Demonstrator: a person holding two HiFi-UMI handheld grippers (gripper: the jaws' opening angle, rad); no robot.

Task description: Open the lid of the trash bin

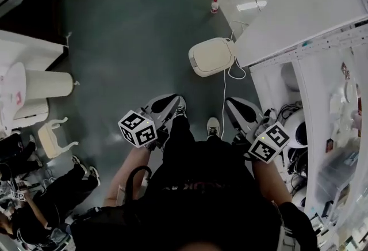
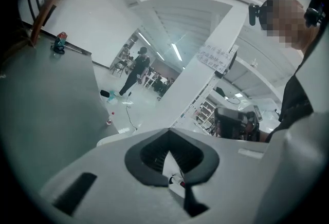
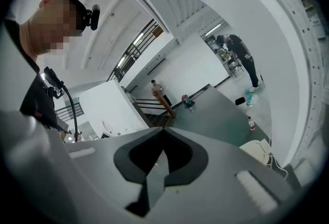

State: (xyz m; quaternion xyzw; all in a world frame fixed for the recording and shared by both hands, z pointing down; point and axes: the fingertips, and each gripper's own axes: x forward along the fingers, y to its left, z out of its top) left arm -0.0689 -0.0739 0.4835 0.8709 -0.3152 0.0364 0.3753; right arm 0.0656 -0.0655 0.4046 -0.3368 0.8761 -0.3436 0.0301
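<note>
The trash bin [image 1: 211,56] is cream-coloured with a flat lid that lies closed. It stands on the dark floor beside the corner of a white partition, ahead of my feet. In the right gripper view the trash bin [image 3: 263,150] shows at the lower right edge. My left gripper [image 1: 171,100] is low over the floor, well short of the bin and to its left, jaws together and empty. My right gripper [image 1: 233,103] is level with it, below the bin in the picture, also shut and empty. Neither touches the bin. Each gripper's own view shows the grey jaws closed on nothing: left gripper [image 2: 169,134], right gripper [image 3: 162,133].
A white cable [image 1: 224,97] runs from the bin towards my feet. A small bottle [image 1: 214,6] stands on the floor beyond the bin. The white partition [image 1: 299,8] and cluttered shelves [image 1: 339,129] close off the right. A white cylinder [image 1: 49,84], a stool [image 1: 54,137] and a seated person [image 1: 40,201] are at the left.
</note>
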